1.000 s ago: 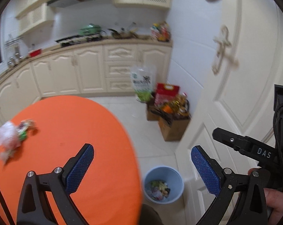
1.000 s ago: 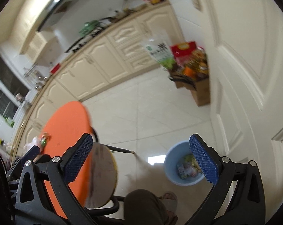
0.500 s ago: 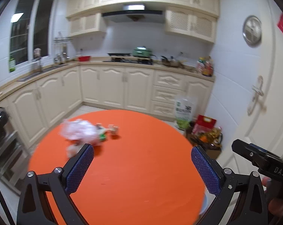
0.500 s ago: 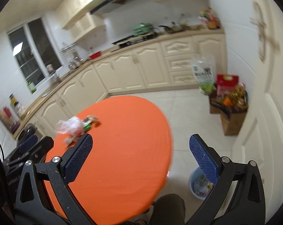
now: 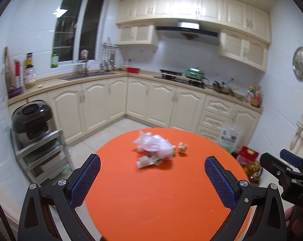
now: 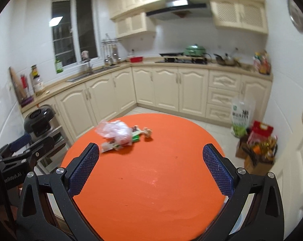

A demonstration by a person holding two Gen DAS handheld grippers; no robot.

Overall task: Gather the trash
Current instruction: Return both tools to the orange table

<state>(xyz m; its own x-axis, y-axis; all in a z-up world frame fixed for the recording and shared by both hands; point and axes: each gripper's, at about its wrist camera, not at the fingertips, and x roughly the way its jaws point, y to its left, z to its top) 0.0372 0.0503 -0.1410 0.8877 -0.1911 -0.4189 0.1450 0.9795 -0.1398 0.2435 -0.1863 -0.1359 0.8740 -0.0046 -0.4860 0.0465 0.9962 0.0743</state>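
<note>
Two grippers held over the near edge of a round orange worktop (image 5: 163, 192), both with fingers spread wide and holding nothing: left gripper (image 5: 152, 180), right gripper (image 6: 151, 168). Each visible at the side of the other's view.

One cardboard box (image 6: 253, 160) on the floor at right, near the door, packed with what looks like orange and yellow packets, a red packet (image 6: 260, 130) standing at its back; contents too blurred to name. Green-and-white bag (image 6: 240, 118) upright beside it, against the drawers. Dark rice cooker (image 5: 31, 118) on a metal rack at left, lid down.

Trash (image 5: 153, 148) lying on the far half of the worktop, well apart from both grippers: a crumpled clear plastic bag, whitish with a pink tint, on top of a few flattened wrappers, one with green print, one white piece nearest the grippers. Small pale crumpled scrap (image 5: 182, 147) just right of the pile, apart from it. Rest of worktop bare, glossy.
</note>
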